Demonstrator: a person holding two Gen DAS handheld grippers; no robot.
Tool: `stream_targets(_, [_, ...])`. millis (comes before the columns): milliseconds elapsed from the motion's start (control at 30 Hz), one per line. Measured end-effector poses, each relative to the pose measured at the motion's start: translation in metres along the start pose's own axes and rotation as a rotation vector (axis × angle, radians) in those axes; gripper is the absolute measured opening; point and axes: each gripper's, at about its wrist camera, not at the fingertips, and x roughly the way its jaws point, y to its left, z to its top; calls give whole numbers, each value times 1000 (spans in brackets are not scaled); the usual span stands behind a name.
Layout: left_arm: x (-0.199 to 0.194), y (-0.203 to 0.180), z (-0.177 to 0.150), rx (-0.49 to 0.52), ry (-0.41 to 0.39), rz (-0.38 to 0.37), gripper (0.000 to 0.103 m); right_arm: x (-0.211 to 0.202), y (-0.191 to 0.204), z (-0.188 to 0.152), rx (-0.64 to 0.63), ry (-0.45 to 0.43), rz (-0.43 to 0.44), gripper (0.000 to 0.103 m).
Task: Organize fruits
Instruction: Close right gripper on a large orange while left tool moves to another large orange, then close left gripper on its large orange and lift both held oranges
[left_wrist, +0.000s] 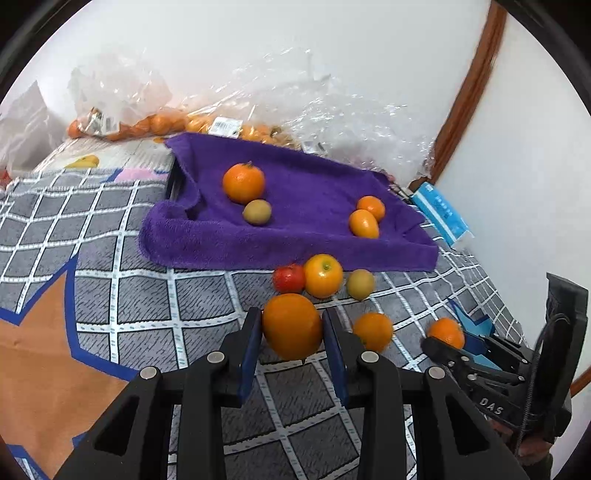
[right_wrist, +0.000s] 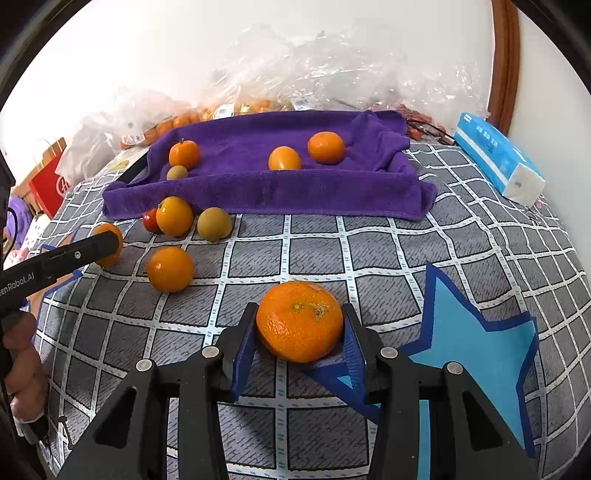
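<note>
The left gripper (left_wrist: 291, 328) pinches a large orange (left_wrist: 291, 326) over the checked blanket (left_wrist: 147, 295). The right gripper (right_wrist: 300, 328) squeezes a bumpy mandarin (right_wrist: 300, 321) resting on that blanket. At twelve o'clock, the purple towel (right_wrist: 258, 184) carries four fruits; others lie loose at ten o'clock

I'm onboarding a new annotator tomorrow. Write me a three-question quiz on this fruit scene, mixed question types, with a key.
1. True or false: four fruits lie on the purple towel.
2. What sits between the right claw fingers? A) kiwi B) mandarin C) tomato
3. Fill in: the small red fruit touches a yellow-orange fruit on the checked ____.

Key: 1 true. 2 B, the mandarin. 3 bedspread.
</note>
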Motion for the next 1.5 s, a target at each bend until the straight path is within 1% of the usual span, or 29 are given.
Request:
stream_targets(67, [-3,-3,-1,16,-17,0,32,-1,4,-1,-18,-5,-13,43])
stream_targets(200, [-4,-4,0,23,-23,2,32,-2,7,-3,-33,-14,-26,43])
stream_targets(433, [-5,-5,0,21,-27,4,32,-2,2,-2,-13,-13,7,43])
stream_targets(700, [-5,-4,0,19,-24,3,32,-4,6,-4,-31,-25,25,43])
stream_targets(1033, [-8,-5,-1,26,-43,-4,32,-6,-5,-2,18,-37,80,43])
stream_targets(1300, [-13,-5,-1,21,-73,2,32,-8,-11,-1,66,-44,64,43])
stream_targets(1500, [-19,-8,-1,37,-102,4,32,-14,-9,0,59,-56,53,43])
